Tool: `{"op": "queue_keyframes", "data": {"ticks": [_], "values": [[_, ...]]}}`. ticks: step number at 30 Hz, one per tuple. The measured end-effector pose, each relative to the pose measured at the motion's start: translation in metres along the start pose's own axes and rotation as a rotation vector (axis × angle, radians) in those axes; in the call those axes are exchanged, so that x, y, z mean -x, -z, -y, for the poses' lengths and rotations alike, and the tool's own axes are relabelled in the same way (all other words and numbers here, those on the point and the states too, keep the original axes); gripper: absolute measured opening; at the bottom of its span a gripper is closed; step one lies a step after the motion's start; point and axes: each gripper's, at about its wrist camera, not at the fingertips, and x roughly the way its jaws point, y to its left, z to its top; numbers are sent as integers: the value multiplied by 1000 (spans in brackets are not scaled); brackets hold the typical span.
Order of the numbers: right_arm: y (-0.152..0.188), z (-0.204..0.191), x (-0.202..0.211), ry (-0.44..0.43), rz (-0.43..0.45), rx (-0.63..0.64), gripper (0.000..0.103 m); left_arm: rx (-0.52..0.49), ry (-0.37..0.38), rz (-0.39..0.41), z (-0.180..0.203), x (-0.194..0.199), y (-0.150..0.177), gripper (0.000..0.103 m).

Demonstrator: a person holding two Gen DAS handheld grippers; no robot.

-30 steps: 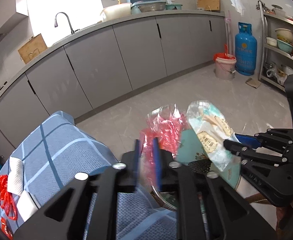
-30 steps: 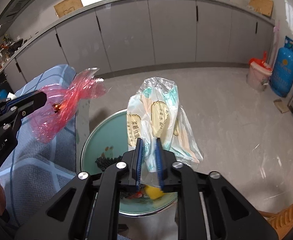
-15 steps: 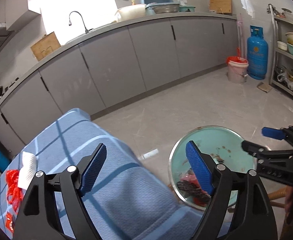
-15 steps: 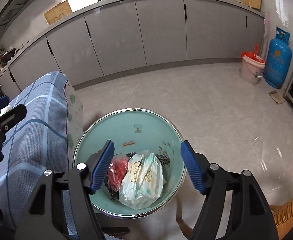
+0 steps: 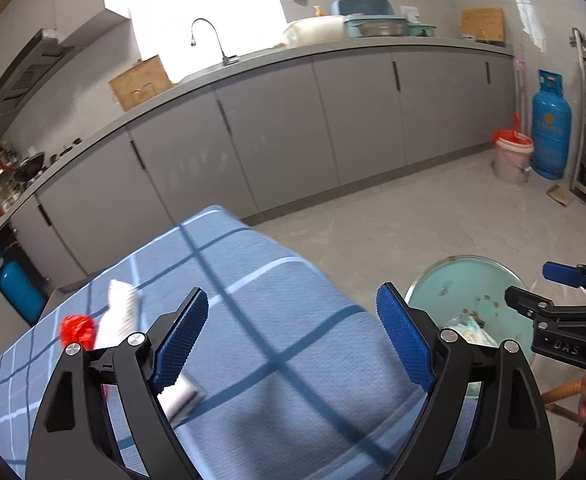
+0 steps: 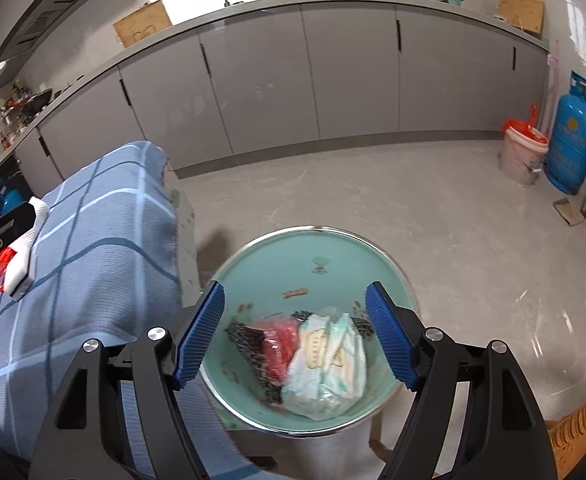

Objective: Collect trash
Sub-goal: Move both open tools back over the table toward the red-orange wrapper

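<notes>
Both grippers' jaws have just been opening, nothing between: right gripper (image 6: 295, 334) hovering over teal basin (image 6: 407, 280) holding white bag (image 6: 325, 372) and probably red bag (image 6: 279, 344), lower centre; left gripper (image 5: 291, 338) over checked desk (image 5: 253, 264).

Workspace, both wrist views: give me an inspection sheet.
Surface: blue checked cloth over the table.
Job's things: teal basin holds a red wrapper and a white printed bag; white tissue and red scrap lie on the cloth.
Clutter: dark scraps in the basin.
Grippers: left gripper and right gripper just opened, both empty.
Cables: nothing seen.
Surroundings: grey cabinets, blue gas cylinder, pink bucket.
</notes>
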Motion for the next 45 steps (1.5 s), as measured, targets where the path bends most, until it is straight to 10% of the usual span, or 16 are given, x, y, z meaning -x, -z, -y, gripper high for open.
{"op": "queue_keyframes", "data": {"ticks": [45], "values": [[-3, -171, 23, -200, 0, 255, 79, 212, -249, -87, -152, 35, 62, 86]]}}
